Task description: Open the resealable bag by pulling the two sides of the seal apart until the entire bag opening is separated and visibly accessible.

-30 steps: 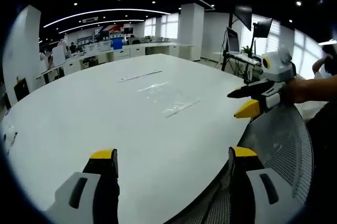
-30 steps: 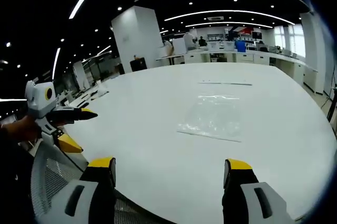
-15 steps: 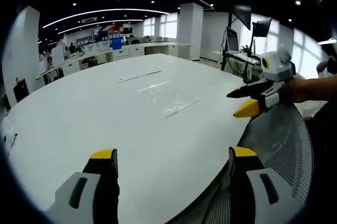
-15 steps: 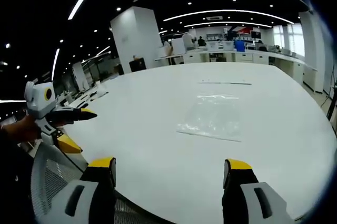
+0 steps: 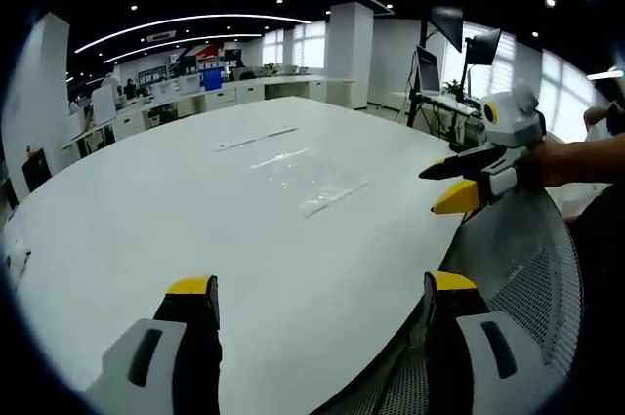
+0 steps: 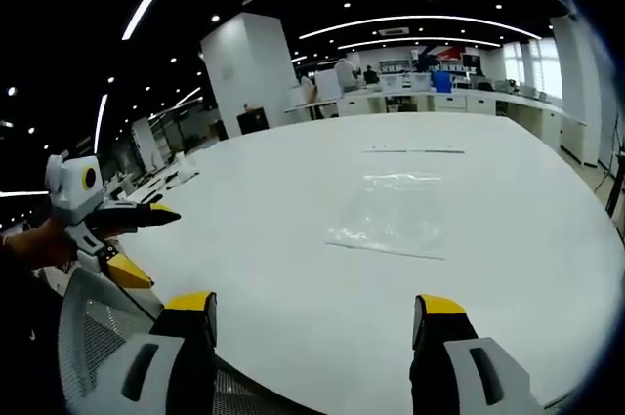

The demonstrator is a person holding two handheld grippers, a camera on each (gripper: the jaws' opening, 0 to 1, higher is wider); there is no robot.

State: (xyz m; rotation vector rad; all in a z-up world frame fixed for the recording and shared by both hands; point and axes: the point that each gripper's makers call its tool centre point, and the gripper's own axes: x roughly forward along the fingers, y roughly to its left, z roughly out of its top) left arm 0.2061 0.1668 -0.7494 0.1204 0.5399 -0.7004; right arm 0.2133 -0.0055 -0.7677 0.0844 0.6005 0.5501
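Observation:
A clear resealable bag (image 6: pixel 395 215) lies flat on the big white table (image 6: pixel 293 239), its seal edge toward me; in the left gripper view the bag (image 5: pixel 311 176) is a faint glossy patch near the table's middle. My left gripper (image 5: pixel 317 290) stands open over the near table edge, nothing between its jaws. My right gripper (image 6: pixel 314 305) is open too, short of the bag. Each gripper appears in the other's view: the right gripper (image 5: pixel 451 186) at the right, the left gripper (image 6: pixel 137 239) at the left, both held by a hand and open.
A mesh chair back (image 5: pixel 518 259) sits under both grippers at the table's near edge. A thin clear strip (image 6: pixel 415 150) lies beyond the bag. Desks, monitors and people fill the office behind; a monitor stand (image 5: pixel 430 78) is at the right.
Both views have shifted very slightly with the hands; the bag has not moved and both grippers remain open.

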